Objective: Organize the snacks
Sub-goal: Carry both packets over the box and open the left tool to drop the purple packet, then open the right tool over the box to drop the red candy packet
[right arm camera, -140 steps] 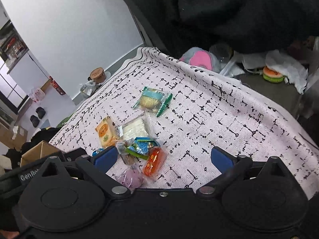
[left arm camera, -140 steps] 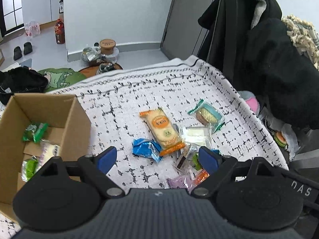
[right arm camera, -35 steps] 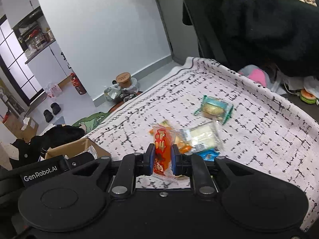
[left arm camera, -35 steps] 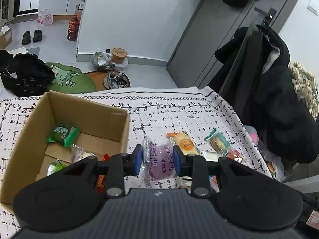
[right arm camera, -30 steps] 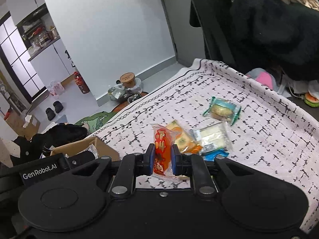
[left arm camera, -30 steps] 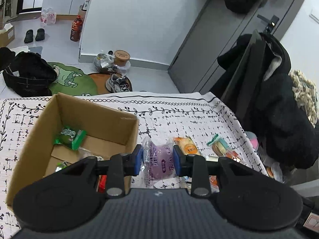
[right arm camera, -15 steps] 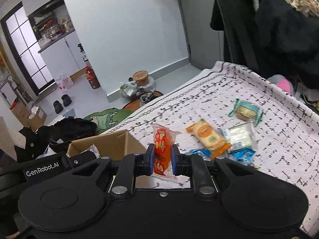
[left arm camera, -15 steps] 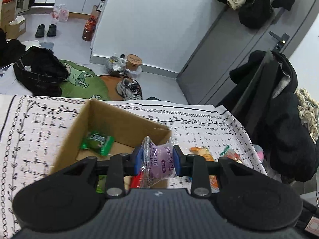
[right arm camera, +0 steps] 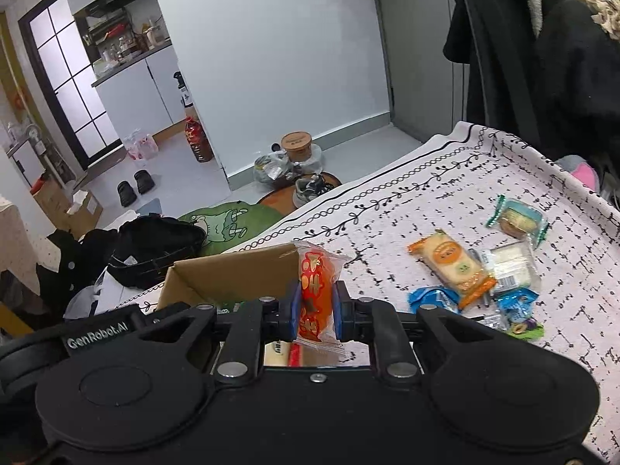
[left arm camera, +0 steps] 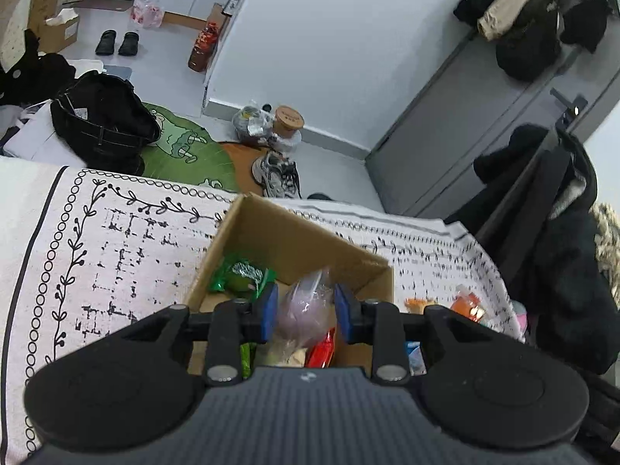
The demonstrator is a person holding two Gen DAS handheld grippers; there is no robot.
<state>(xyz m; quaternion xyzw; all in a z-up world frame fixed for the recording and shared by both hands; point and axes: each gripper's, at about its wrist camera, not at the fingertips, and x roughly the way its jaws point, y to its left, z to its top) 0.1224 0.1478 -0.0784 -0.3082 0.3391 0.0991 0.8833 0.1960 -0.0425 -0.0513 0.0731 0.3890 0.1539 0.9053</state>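
My left gripper (left arm camera: 306, 316) is shut on a purple snack packet (left arm camera: 304, 310) and holds it over the open cardboard box (left arm camera: 294, 238). The box holds a green packet (left arm camera: 242, 275), a red packet (left arm camera: 321, 350) and other snacks. My right gripper (right arm camera: 316, 310) is shut on a red-orange snack packet (right arm camera: 316, 285), just right of the box (right arm camera: 232, 271). Loose snacks lie on the patterned cloth to the right: an orange biscuit pack (right arm camera: 449, 261), a blue packet (right arm camera: 430, 296), a clear white packet (right arm camera: 511, 265) and a teal-edged cookie packet (right arm camera: 519, 217).
The cloth-covered table (left arm camera: 116, 248) ends at a far edge with floor clutter beyond: a black bag (left arm camera: 100, 120), a green mat (left arm camera: 182, 151), shoes and jars. Dark coats (right arm camera: 542, 58) hang at the right by the table.
Both grippers have moved left with their packets. The left one now hangs over the box interior; the right one has come up beside the box's right wall.
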